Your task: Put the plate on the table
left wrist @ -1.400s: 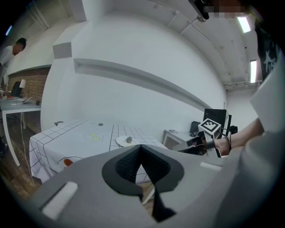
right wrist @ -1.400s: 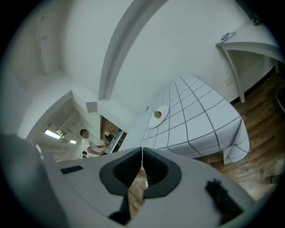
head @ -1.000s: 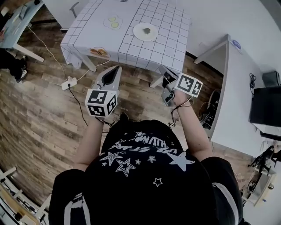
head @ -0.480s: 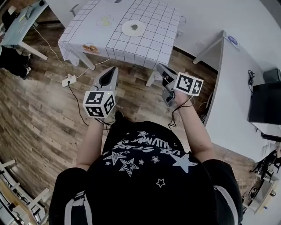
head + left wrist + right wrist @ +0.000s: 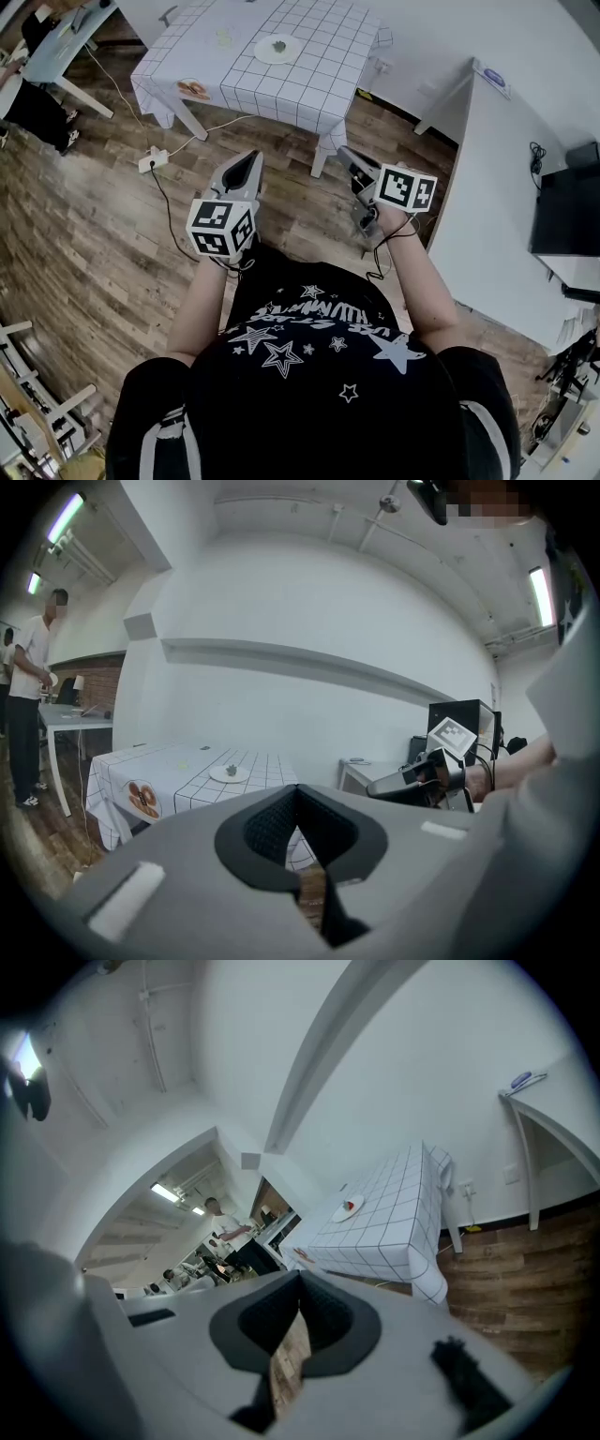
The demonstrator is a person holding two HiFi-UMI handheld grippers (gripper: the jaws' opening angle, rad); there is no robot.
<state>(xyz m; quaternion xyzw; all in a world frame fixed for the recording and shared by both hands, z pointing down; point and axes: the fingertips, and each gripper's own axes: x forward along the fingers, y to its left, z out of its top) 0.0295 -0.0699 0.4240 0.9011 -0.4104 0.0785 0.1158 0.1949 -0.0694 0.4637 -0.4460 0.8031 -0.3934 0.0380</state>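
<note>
A white plate [image 5: 278, 48] with a small dark item on it sits on the table with the checked cloth [image 5: 309, 84], well ahead of me. The left gripper view shows the plate [image 5: 230, 774] far off, and so does the right gripper view [image 5: 348, 1208]. My left gripper [image 5: 248, 157] is held over the wooden floor, short of the table, shut and holding nothing [image 5: 298, 791]. My right gripper [image 5: 349, 155] is level with it, also shut with nothing in it [image 5: 300, 1279]. Neither gripper touches the plate.
A white desk [image 5: 487, 187] with a black monitor [image 5: 567, 216] runs along my right. A power strip [image 5: 153, 159] and its cable lie on the floor left of the table. A person [image 5: 28, 705] stands at another table far left.
The table and plate now appear smaller and higher in the head view, farther from me. Both grippers have dropped slightly in the view and stay shut.
</note>
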